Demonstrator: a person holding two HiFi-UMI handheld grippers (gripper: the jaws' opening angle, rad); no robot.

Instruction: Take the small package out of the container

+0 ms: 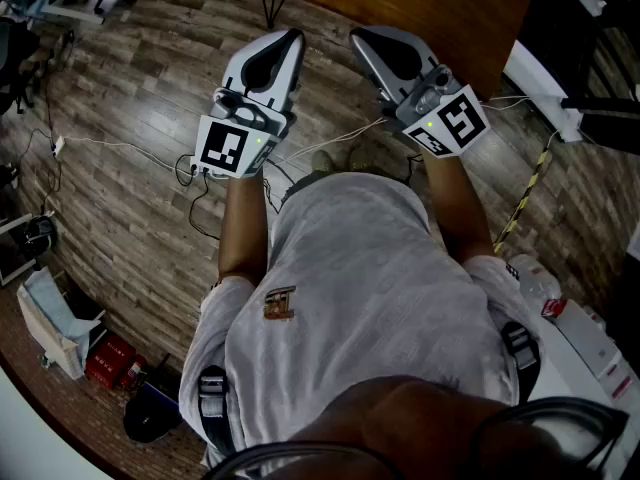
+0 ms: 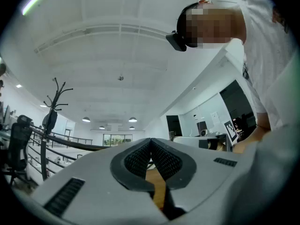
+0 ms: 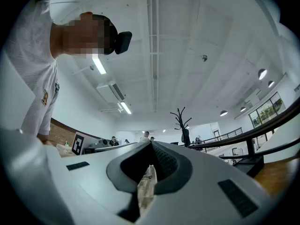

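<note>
head view: you're holding the left gripper at eleven o'clock and the right gripper at one, over wood floor, table at twelve.
left gripper view: jaws pressed together, nothing between, ceiling ahead.
right gripper view: same, tips meeting, empty.
no container or small package in sight, so the job looks unstarted.
</note>
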